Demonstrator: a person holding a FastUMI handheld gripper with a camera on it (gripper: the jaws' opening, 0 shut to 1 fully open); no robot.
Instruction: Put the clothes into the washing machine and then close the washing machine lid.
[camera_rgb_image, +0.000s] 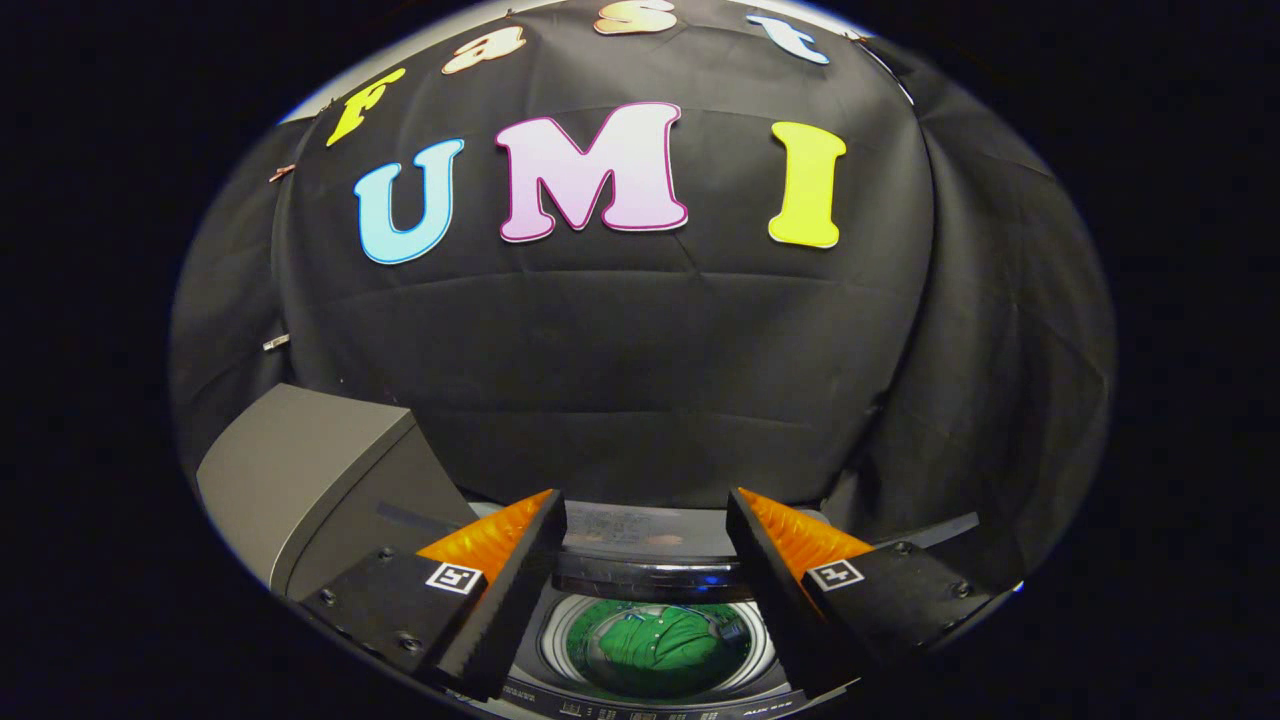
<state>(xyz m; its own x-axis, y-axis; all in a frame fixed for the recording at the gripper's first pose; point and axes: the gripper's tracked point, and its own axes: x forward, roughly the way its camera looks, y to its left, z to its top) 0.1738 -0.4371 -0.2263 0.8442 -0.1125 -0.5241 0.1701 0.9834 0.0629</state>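
Nearest to us the gripper (645, 530) hangs with its two fingers (520, 580) spread wide apart, nothing held between them and neither one touching anything. We are looking forward and down past them onto the top of the washing machine (640, 575).

Largest of what we see is the black cloth wall (640, 380) of the booth, which rises just behind the machine and hangs in soft folds on the right side. Next in size comes the machine's lid (310, 470), a grey panel standing raised at the left rear corner of the machine, beyond the left finger, so the opening below it is uncovered. After that we take the machine's top itself: a dark glossy rear rim runs across between the two fingers, and in front of it sits the round mouth of the drum (655, 650) with a pale metal ring around it. Smallest is the green garment (660, 640), lying bunched inside the drum, below the gap between the fingers and well apart from both. Along the machine's front edge we make out a strip of small markings, too small for us to read.
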